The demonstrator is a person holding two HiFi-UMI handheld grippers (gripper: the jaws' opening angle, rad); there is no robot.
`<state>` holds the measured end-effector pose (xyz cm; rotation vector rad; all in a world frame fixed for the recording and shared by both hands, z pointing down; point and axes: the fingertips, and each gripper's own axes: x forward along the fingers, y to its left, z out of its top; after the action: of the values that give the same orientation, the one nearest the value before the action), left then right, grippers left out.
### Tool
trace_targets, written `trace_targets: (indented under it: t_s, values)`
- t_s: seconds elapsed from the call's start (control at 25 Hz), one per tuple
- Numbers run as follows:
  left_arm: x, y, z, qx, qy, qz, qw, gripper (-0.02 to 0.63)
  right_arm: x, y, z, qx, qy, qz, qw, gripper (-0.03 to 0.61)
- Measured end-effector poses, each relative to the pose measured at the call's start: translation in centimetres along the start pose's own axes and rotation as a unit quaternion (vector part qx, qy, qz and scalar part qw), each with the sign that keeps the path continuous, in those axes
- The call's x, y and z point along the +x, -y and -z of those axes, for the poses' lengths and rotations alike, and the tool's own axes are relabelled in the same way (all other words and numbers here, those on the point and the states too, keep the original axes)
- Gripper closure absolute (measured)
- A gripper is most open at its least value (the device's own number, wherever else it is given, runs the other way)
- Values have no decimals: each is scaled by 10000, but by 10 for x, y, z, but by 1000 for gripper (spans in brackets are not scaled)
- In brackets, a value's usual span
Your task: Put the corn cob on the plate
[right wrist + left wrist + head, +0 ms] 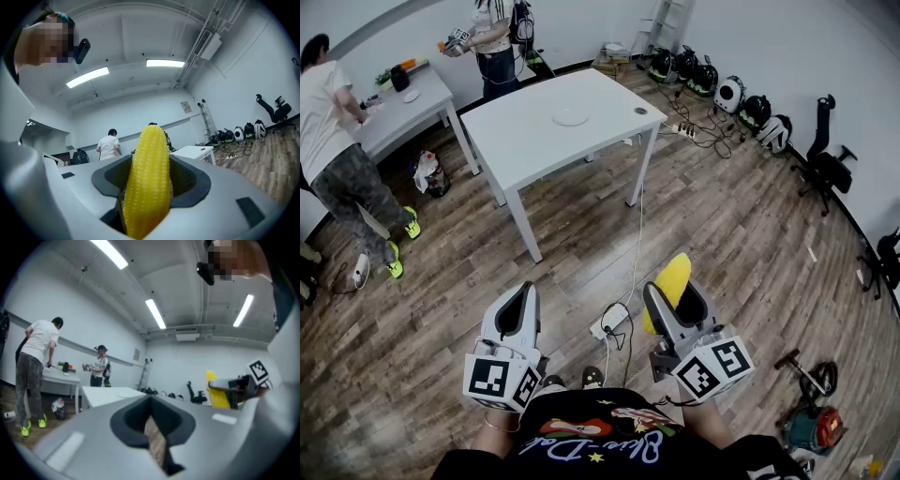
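Head view puts the plate [570,116] on the white table [534,131] in the upper middle of the frame, well apart from both tools at the bottom. The right gripper [680,298] pinches the corn cob [675,272] between its 2 jaws, at the lower right. In the right gripper view the cob [147,183] stands nearly upright between the pads, its tip well above them. The left gripper [523,298], lower left, has its jaws drawn almost together with only a sliver of floor showing between them, and it carries nothing.

The step in hand looks like the carry to the table, with the placing not yet begun. To do it well, hold the squeeze steady, since the round, ribbed cob could twist or slip. Mind the white cable [636,246] and power strip [610,322] on the wooden floor between here and the table. Bring the cob low over the plate's middle and lay it flat before letting go, or it may roll off the rim.
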<state>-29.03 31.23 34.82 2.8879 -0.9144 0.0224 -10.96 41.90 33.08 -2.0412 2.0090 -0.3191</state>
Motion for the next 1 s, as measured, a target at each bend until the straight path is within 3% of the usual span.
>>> trace_targets:
  t_s: [0.16,0.4,0.68,1.0]
  values:
    - [9,15,3,42,48,-128,9999,626,3,29,-1,92,-75,0,9999,323]
    - [25,-17,6,-6,-18,-459,9989,626,29,40,4,95,-146,-82,9998,322]
    - [104,-46,7,-109,7,-102,9999,626,86,68,3,55,-178,121,9998,324]
    - [199,-120,-3,-67,7,18,10000,626,202,95,-17,-98,-100,210,9997,324]
